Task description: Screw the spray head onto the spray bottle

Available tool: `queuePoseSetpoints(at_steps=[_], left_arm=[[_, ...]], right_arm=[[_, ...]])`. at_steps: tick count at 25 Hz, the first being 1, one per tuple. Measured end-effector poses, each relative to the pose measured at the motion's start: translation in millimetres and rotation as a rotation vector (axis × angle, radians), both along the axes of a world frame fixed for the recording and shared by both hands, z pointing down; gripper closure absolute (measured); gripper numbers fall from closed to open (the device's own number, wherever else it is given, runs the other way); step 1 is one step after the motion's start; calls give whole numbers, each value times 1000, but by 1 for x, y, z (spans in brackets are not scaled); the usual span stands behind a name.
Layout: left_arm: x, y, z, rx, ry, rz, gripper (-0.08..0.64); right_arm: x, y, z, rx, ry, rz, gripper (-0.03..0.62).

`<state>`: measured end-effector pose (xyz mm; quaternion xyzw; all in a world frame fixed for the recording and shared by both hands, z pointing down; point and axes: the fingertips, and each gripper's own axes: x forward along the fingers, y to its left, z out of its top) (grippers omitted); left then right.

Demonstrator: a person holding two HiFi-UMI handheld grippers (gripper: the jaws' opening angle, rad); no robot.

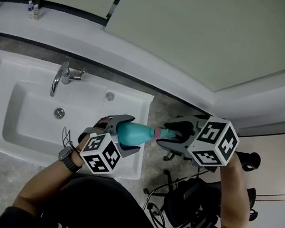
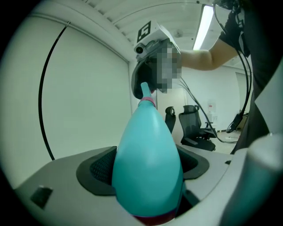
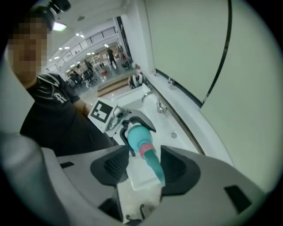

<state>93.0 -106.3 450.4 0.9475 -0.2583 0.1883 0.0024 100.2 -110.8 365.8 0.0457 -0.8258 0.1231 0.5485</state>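
Note:
A teal pear-shaped spray bottle [image 1: 134,132] lies level in the air over the sink's right edge, and my left gripper [image 1: 130,134] is shut on its body. In the left gripper view the bottle [image 2: 148,163] fills the gap between the pads. A pink collar [image 3: 145,150] joins the bottle to the teal spray head [image 3: 154,162]. The spray head [image 1: 165,134] reaches in between the jaws of my right gripper [image 1: 171,138]. Those jaws stand open: the head runs close along one pad, and the other pad is clear of it.
A white sink [image 1: 7,82] with a chrome faucet [image 1: 61,75] sits below my left gripper. A black office chair [image 1: 192,205] and cables stand on the floor under my right arm. A white ledge and wall run behind the sink.

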Motion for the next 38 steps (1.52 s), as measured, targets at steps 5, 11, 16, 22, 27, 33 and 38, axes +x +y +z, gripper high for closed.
queuePoseSetpoints(at_steps=[5,11,16,22,27,33,38], left_arm=[[3,7,-17,1,67,64,158],[-4,18,-65,18,207,115,158],[-14,39,-113,-4,326,247,158],[-7,52,-146,-68,405,322,157],[2,61,-150,-92,422,354,156],[3,66,-152,-125,458,379,156],[2,64,-151,-90,406,322,156]], right_arm=[[-5,3,-23,65,-216,-35,396],[20,4,-114,157,-772,92,395],[44,16,-124,42,-1289,135,261],[4,34,-135,5,-1448,73,258],[-22,44,-155,-19,-1479,-33,259],[-30,47,-160,-61,-1484,-63,333],[-30,53,-163,-25,-1439,-46,446]])
